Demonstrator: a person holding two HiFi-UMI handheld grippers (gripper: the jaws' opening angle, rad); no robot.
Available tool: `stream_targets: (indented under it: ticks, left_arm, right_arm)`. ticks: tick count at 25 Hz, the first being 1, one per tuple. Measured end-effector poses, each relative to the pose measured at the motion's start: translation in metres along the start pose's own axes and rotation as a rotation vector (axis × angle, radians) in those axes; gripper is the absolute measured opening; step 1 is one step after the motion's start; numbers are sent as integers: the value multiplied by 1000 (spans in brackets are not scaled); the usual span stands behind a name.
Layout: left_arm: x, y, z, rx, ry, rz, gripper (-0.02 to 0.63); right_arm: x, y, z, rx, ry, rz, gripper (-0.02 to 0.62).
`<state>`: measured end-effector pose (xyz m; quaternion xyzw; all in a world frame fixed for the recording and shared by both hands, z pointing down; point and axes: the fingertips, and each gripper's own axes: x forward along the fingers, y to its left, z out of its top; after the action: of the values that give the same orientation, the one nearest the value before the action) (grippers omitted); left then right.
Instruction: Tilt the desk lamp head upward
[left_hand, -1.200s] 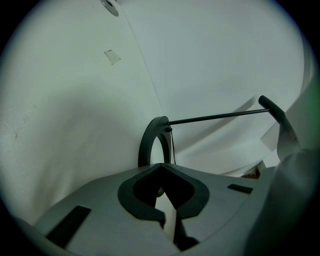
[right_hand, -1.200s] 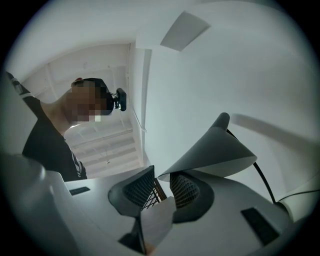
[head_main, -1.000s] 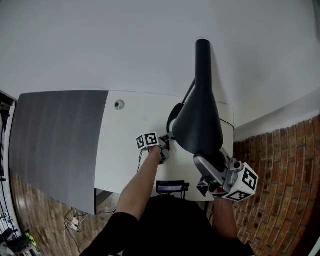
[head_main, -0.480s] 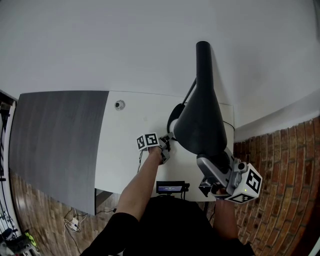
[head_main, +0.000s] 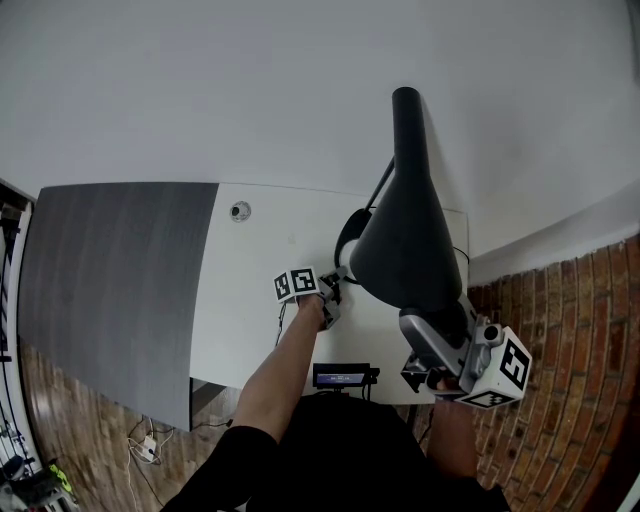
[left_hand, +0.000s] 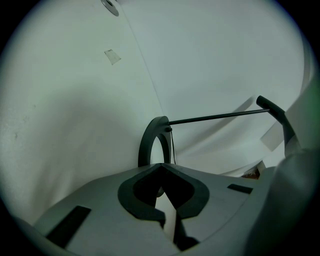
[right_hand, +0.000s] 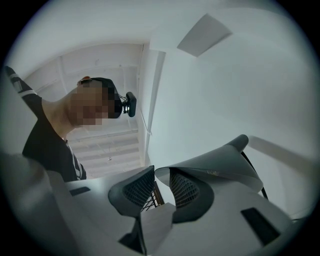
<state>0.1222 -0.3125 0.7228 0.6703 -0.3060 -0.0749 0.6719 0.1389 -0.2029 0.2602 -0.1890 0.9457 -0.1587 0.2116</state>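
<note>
White desk (head_main: 250, 300) against a white wall (head_main: 200, 80), brick-patterned floor (head_main: 580, 330).

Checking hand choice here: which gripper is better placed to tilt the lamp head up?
Right: the right gripper grips the lamp head at its rim, while the left gripper is down on the lamp base.

— What are we seeing on the white desk (head_main: 250, 300)?
— We are seeing 1 small round fitting (head_main: 238, 210) sitting near its far edge, and 1 pale scrap of tape (left_hand: 113, 56) lying not far from it.
— And at the near edge?
— We are making out 1 dark little device with a lit screen (head_main: 340, 376) there. A dark grey panel (head_main: 110, 290) is lying against the desk's left side.
— Around it?
— We are looking at a white wall (head_main: 200, 90) behind, brickwork (head_main: 570, 340) running along the right, and cables (head_main: 150, 445) trailing over the wooden floor (head_main: 60, 400) at the left.
</note>
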Motion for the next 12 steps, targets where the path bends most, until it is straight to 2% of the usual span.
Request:
stream_targets:
  ticks: [12]
  left_arm:
    - [-1,-1,0,0,1,0,12]
  right_arm:
    - [6,3,10,-24,-5,11,103]
